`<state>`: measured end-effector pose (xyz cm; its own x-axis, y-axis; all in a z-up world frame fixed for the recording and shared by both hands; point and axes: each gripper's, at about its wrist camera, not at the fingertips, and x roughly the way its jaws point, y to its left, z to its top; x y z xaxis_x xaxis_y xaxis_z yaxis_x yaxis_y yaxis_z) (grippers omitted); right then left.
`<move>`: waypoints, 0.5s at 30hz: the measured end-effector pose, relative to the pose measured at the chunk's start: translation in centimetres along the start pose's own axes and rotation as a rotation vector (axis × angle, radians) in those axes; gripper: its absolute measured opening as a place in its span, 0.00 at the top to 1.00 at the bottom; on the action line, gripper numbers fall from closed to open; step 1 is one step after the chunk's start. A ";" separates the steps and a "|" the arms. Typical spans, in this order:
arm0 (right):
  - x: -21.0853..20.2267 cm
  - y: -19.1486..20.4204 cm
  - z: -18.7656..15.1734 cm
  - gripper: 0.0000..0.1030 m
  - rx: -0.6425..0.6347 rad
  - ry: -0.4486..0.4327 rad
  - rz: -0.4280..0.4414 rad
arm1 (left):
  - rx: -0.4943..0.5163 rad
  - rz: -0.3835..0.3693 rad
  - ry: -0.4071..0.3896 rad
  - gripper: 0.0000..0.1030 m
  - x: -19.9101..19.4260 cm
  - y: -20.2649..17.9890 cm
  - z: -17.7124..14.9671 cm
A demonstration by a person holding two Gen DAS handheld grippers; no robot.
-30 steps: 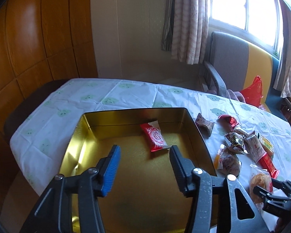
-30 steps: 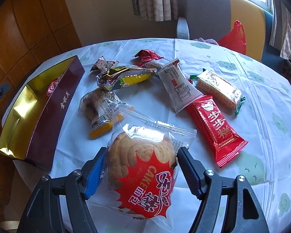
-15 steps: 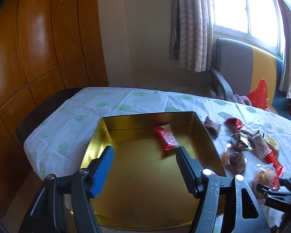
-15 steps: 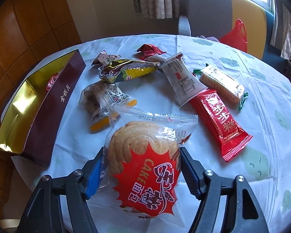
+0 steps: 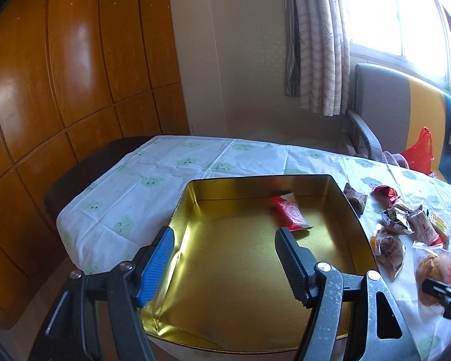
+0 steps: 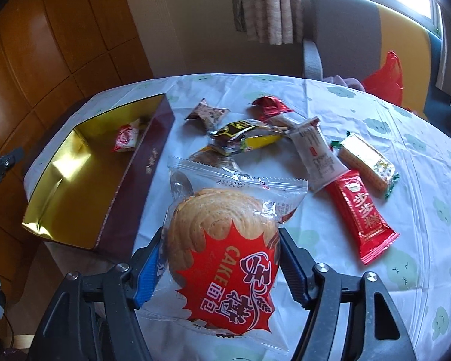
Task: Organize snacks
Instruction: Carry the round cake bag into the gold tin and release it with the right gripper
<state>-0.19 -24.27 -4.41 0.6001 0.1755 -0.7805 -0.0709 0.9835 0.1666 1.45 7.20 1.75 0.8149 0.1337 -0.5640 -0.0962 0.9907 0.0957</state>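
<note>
Cake packet (image 6: 222, 258) sits clamped between the jaws of your right gripper (image 6: 219, 258), which have narrowed onto the wrapper over the last second; the round pastry now hangs clear of the tablecloth at lower centre of the right wrist view, where a second ago it lay flat on the cloth. Your left gripper (image 5: 224, 258) holds nothing: its jaws have widened and stand well apart over the gold tin (image 5: 330, 180), and the tin has slid lower and smaller in the left wrist view, so that hand has backed away. Together the two changes read as one drop finished and the next snack picked and on its way.

One small red packet (image 5: 288, 215) lies alone in the tin, near its far wall. Everything else waits outside, to the right of the tin: a brown wrapped sweet (image 6: 207, 114), a crumpled red wrapper (image 6: 269, 106), a black-and-yellow packet (image 6: 243, 134), a white sachet (image 6: 315, 153), a pale wafer bar (image 6: 366, 159) and a long red bar (image 6: 360, 210), lying loosely bunched and partly overlapping. By that count, most of the sorting remains.

Tin and snacks rest on a white tablecloth (image 5: 153, 186) printed with pale green clouds. Behind it, wood panelling (image 5: 75, 75) fills the upper left, patterned curtains (image 5: 318, 45) hang by a bright window at upper right, and a grey-and-yellow chair (image 6: 360, 30) holds a red plastic bag (image 6: 385, 79).
</note>
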 end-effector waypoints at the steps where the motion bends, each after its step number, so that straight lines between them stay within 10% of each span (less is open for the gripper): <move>1: 0.0 0.4 0.0 0.31 -0.006 0.003 0.007 | -0.001 0.002 -0.003 0.32 0.0 0.1 0.0; 15: -0.4 6.2 2.5 0.31 -0.108 -0.006 0.135 | -0.011 0.015 -0.018 0.32 -0.5 0.5 0.1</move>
<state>1.09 -18.38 -1.58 0.5838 0.3068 -0.7517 -0.2366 0.9500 0.2039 1.07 7.67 2.13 0.8233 0.1477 -0.5481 -0.1141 0.9889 0.0951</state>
